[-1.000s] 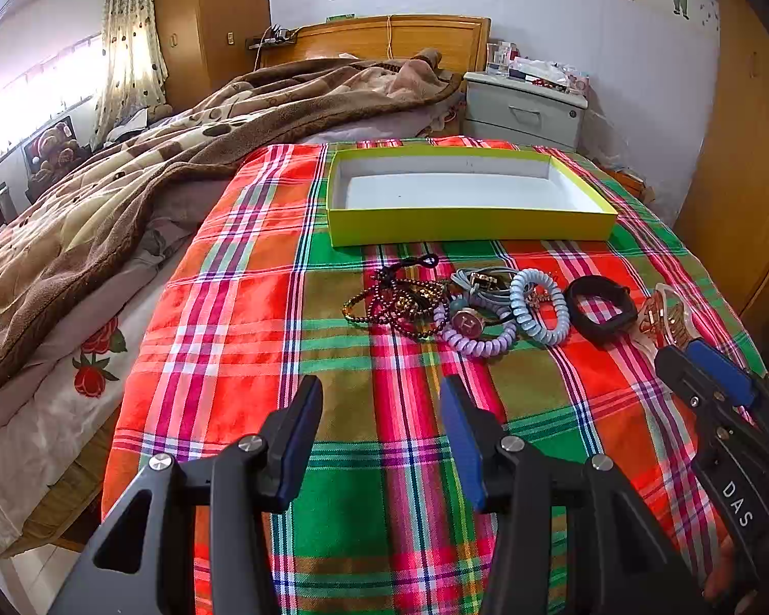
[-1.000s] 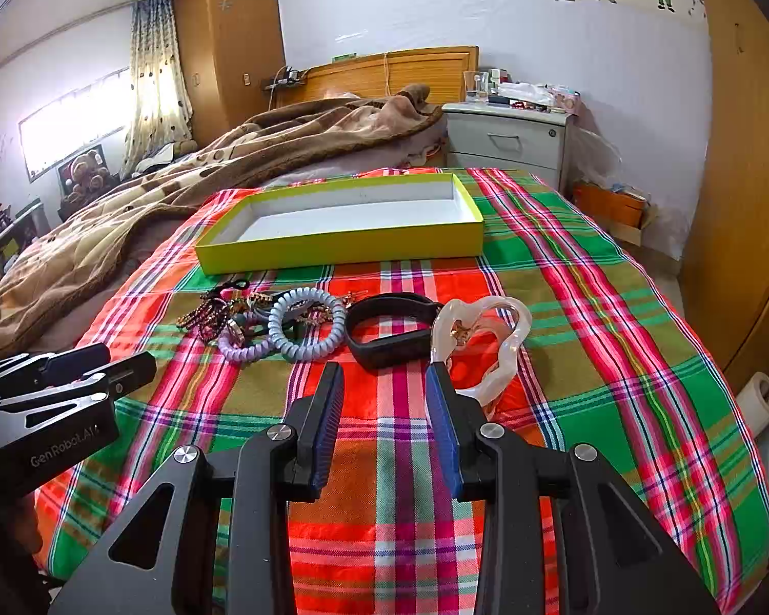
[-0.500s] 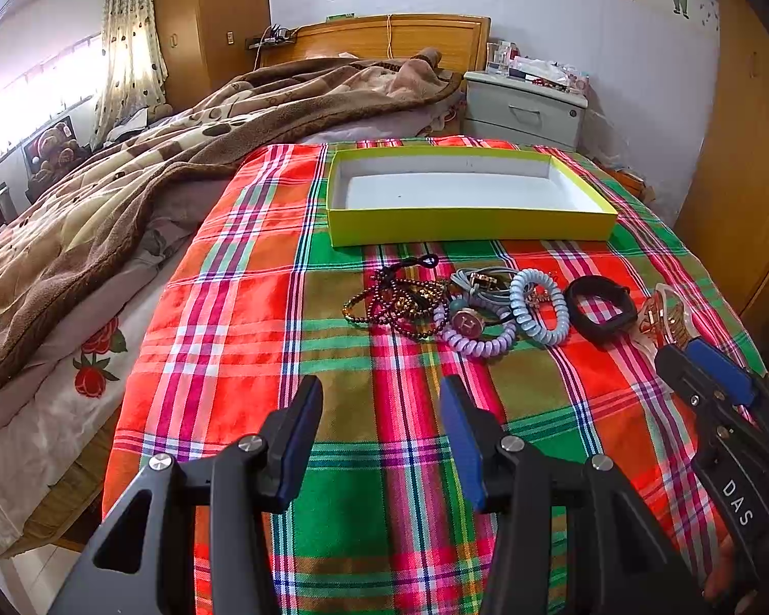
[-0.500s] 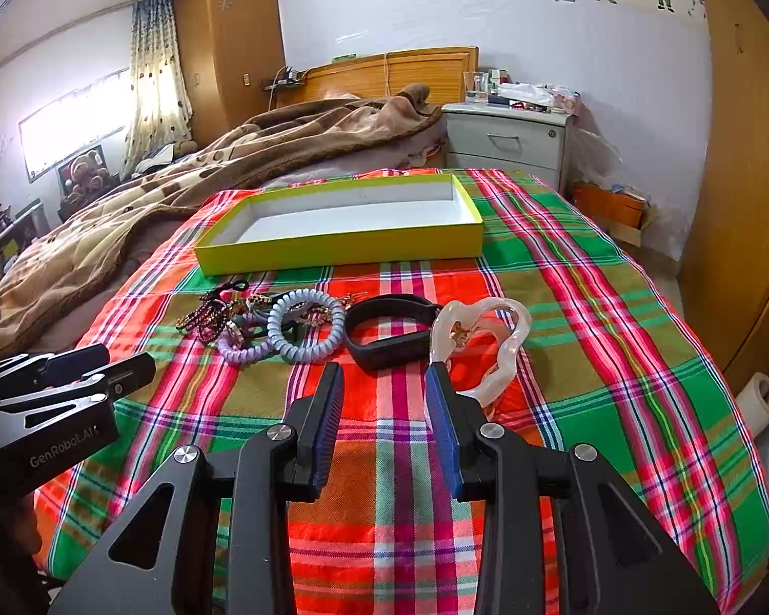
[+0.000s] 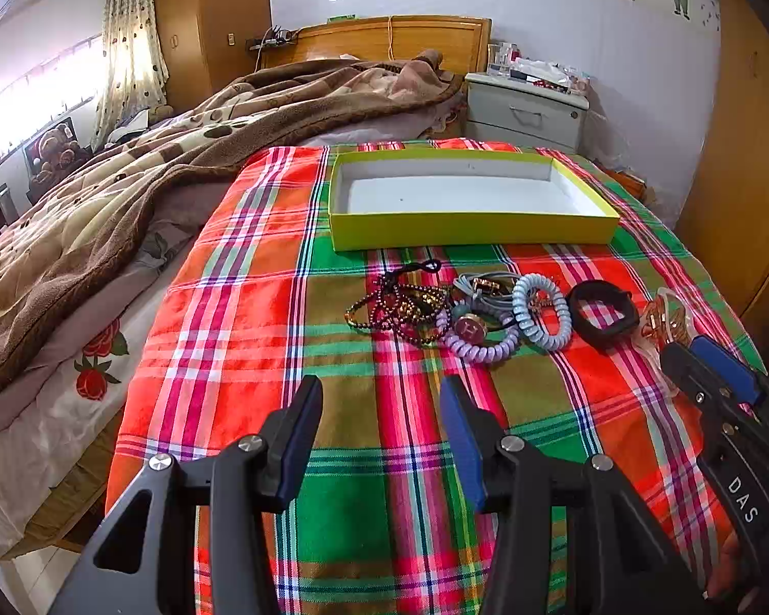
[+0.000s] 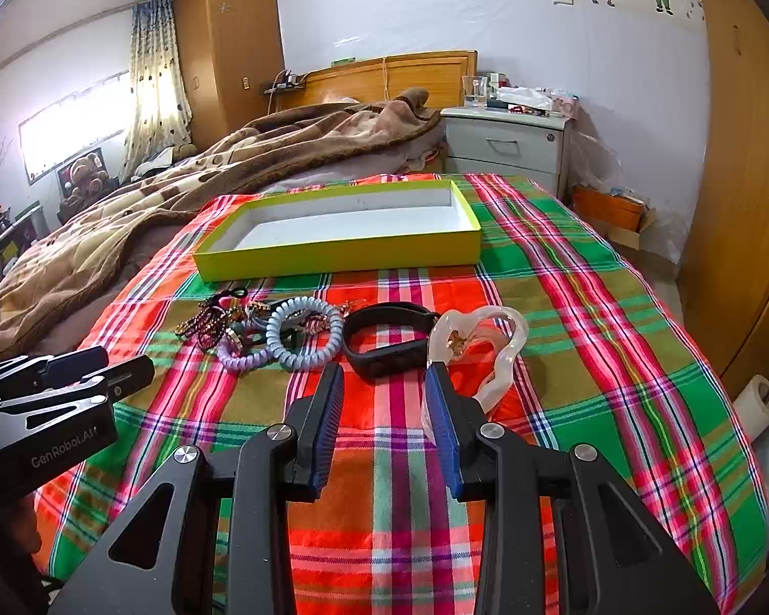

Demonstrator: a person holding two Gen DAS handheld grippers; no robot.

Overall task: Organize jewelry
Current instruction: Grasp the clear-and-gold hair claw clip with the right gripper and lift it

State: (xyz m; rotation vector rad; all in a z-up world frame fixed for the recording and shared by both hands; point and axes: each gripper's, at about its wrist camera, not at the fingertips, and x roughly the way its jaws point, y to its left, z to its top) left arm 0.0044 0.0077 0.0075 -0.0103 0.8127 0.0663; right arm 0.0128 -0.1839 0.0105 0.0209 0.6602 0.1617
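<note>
A pile of jewelry lies on the plaid cloth: dark bead strings [image 5: 400, 307], a lilac coil band [image 5: 479, 346], a pale blue coil band [image 5: 541, 315] [image 6: 310, 333], a black band [image 5: 602, 315] [image 6: 384, 341] and a clear wavy bangle [image 6: 487, 343]. An empty yellow box [image 5: 466, 236] [image 6: 333, 256] stands behind them. My left gripper [image 5: 379, 400] is open and empty, short of the pile. My right gripper [image 6: 384, 384] is open and empty, just short of the black band and the bangle.
The plaid cloth [image 5: 241, 318] covers the bed's foot. A brown blanket [image 5: 128, 189] lies heaped to the left. A grey nightstand [image 6: 507, 143] stands behind the box, and a wooden wardrobe [image 6: 743, 179] lines the right side.
</note>
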